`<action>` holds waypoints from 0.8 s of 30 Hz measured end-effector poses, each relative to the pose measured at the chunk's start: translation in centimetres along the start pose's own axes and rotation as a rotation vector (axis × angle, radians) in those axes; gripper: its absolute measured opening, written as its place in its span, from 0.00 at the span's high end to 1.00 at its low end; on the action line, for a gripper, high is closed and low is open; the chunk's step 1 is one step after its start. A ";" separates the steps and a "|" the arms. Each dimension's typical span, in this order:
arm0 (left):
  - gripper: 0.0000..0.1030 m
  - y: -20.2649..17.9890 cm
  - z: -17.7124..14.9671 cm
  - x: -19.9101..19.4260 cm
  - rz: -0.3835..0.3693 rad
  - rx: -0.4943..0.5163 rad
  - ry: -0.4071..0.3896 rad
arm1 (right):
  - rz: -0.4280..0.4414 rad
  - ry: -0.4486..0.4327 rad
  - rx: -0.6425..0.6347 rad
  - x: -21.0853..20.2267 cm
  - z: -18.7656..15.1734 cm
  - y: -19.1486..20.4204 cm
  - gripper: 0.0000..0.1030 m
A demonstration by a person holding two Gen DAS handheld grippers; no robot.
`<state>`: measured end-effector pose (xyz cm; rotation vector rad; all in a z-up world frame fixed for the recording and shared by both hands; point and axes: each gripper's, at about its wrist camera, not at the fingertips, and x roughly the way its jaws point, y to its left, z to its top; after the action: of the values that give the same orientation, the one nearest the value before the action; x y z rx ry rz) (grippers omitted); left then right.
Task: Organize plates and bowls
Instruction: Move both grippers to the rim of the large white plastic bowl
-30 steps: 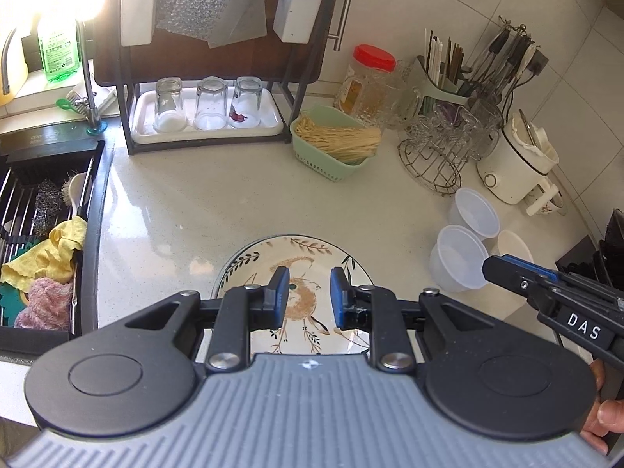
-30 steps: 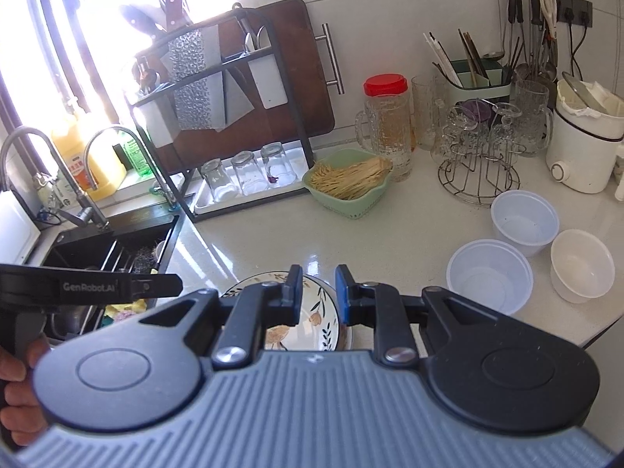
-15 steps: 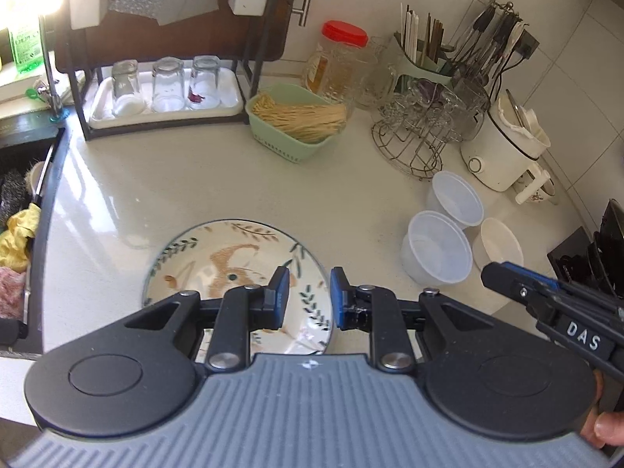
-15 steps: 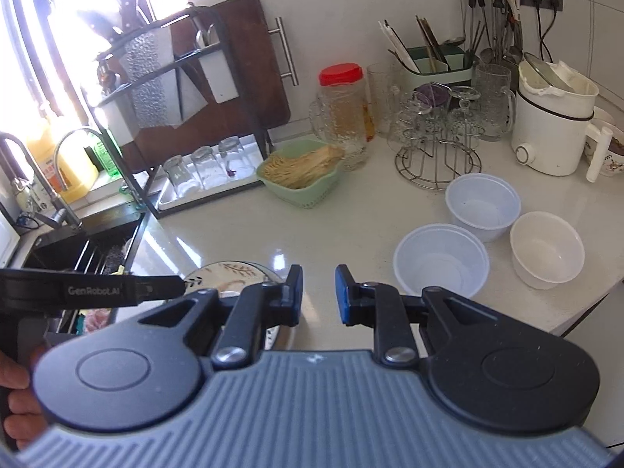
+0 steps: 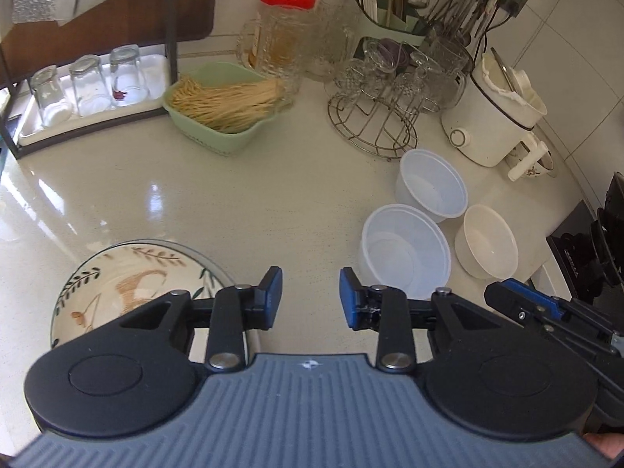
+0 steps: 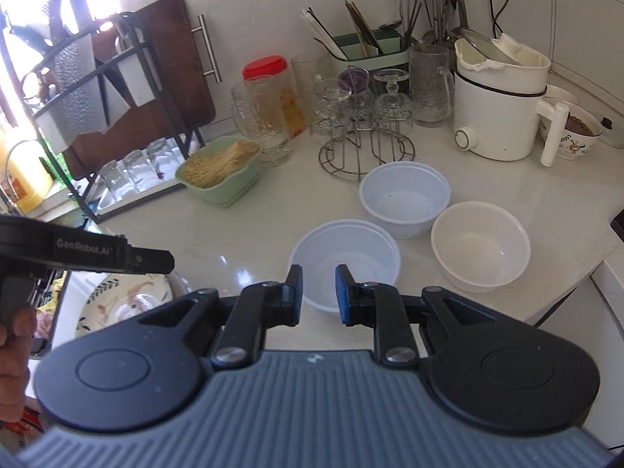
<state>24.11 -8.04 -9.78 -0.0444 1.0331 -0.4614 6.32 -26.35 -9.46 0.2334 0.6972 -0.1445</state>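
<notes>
Bowls sit at one o'clock from my left tool (image 5: 306,292), whose jaws are opening on nothing. My right tool (image 6: 318,292), nearly together and empty, is nearer: the closest bowl (image 6: 345,263) lies right at twelve o'clock.

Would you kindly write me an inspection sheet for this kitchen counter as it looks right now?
Surface: pale counter, glossy, bare mid-area.
Job's things: patterned plate; three white bowls, upright, separate.
Clutter: green basket, glass rack, white cooker, red-lidded jar.
Grippers: left gripper opening, nothing between its jaws; right gripper nearly closed, empty.
Cables: black cords at wall sockets.
Surroundings: dish rack, tumblers.
</notes>
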 end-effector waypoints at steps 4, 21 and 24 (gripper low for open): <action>0.44 -0.9 0.7 1.5 0.024 0.014 0.015 | -0.008 -0.002 -0.004 1.0 0.2 -1.3 0.79; 0.38 -2.2 2.5 8.9 -0.025 -0.016 0.117 | -0.032 0.036 0.117 5.0 0.5 -5.0 0.34; 0.38 -2.5 3.0 10.0 -0.017 -0.015 0.116 | -0.020 0.045 0.142 5.9 0.6 -5.3 0.34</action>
<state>29.96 -14.72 -15.76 -0.0408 1.1505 -0.4761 10.09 -31.93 -13.72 0.3663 0.7346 -0.2081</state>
